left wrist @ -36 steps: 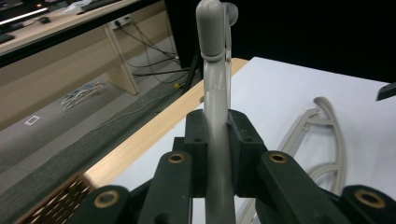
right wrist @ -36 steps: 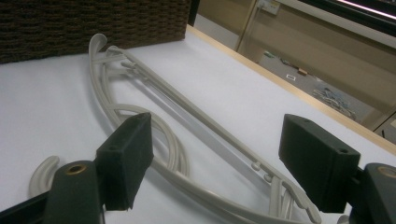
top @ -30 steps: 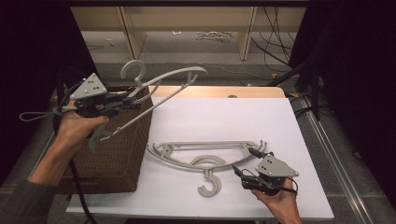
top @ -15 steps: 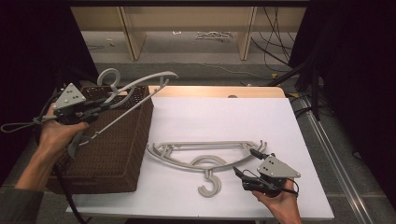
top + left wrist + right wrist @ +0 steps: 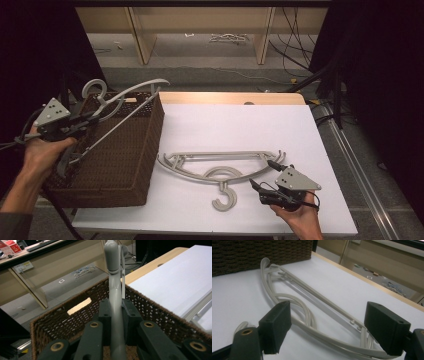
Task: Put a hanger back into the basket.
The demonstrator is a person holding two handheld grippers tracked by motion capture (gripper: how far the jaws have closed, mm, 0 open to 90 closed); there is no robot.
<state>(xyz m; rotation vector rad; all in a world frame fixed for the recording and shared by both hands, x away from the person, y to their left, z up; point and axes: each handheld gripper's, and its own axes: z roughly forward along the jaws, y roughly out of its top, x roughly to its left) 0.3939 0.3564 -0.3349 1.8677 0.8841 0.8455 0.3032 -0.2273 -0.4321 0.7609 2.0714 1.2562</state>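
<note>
Left gripper [image 5: 92, 118] clamping smooth grey hanger [image 5: 117, 102], woven basket [image 5: 125, 165]

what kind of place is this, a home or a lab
Probably a lab or workshop, not a home. A white-topped table stands in a dark-curtained bay, loose cables trail over the bare floor behind, and handheld grippers work grey hangers and a wicker basket.

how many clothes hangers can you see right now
2. One hanger is held in the left gripper above the wicker basket; the other hanger lies on the white table. More may lie hidden inside the basket.
</note>
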